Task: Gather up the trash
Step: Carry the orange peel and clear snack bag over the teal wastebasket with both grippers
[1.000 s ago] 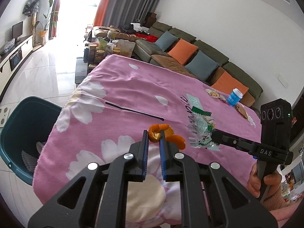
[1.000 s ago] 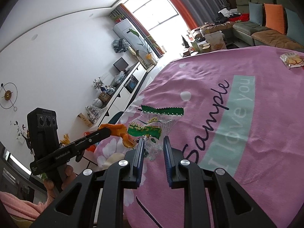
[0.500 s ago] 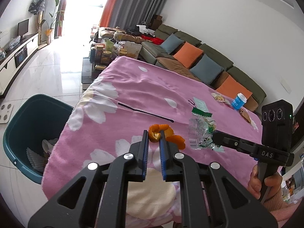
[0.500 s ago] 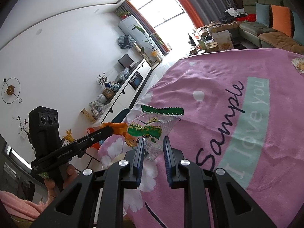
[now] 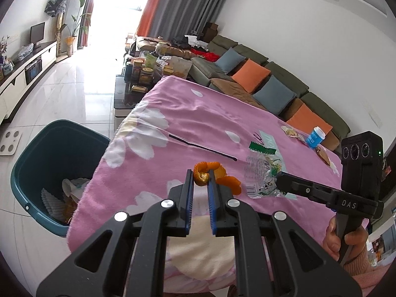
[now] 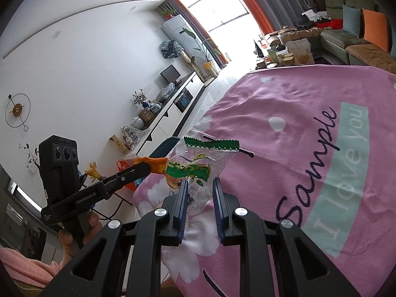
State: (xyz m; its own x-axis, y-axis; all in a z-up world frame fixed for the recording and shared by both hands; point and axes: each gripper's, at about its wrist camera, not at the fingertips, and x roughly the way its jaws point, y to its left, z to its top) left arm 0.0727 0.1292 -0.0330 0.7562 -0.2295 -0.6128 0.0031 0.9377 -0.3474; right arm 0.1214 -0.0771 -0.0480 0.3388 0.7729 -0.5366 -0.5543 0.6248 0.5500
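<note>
Evidently both hands are loaded at once so that 1 trip serves 2 pieces of trash. The left hand-held gripper (image 5: pixel 200 182) is pinched narrow on a curl of orange peel (image 5: pixel 201 173), gripped at its thick end so the rest of the spiral hangs off to the right of the fingers, above the pink daisy-print blanket (image 5: pixel 173 113) that covers the desk. The right hand-held gripper (image 6: pixel 200 189) has its fingers drawn close on the crinkled lower edge of a clear snack wrapper (image 6: pixel 198 165) with a green serrated top; the wrapper stands up from the fingers, and in the left wrist view it appears raised off the blanket.

A teal waste bin (image 5: pixel 29 163) stands on the tiled floor just beside the near-left corner of the desk, already holding white paper cups and scraps. Its spot below the desk edge probably lets trash be dropped straight down from the corner.

More trash lies well apart at the far side of the blanket: a blue bottle (image 5: pixel 314 137) and flat snack packets (image 5: pixel 290 131). These look like later pickups. The wrapper is light and slippery, so a loose pinch might let it slide out.
</note>
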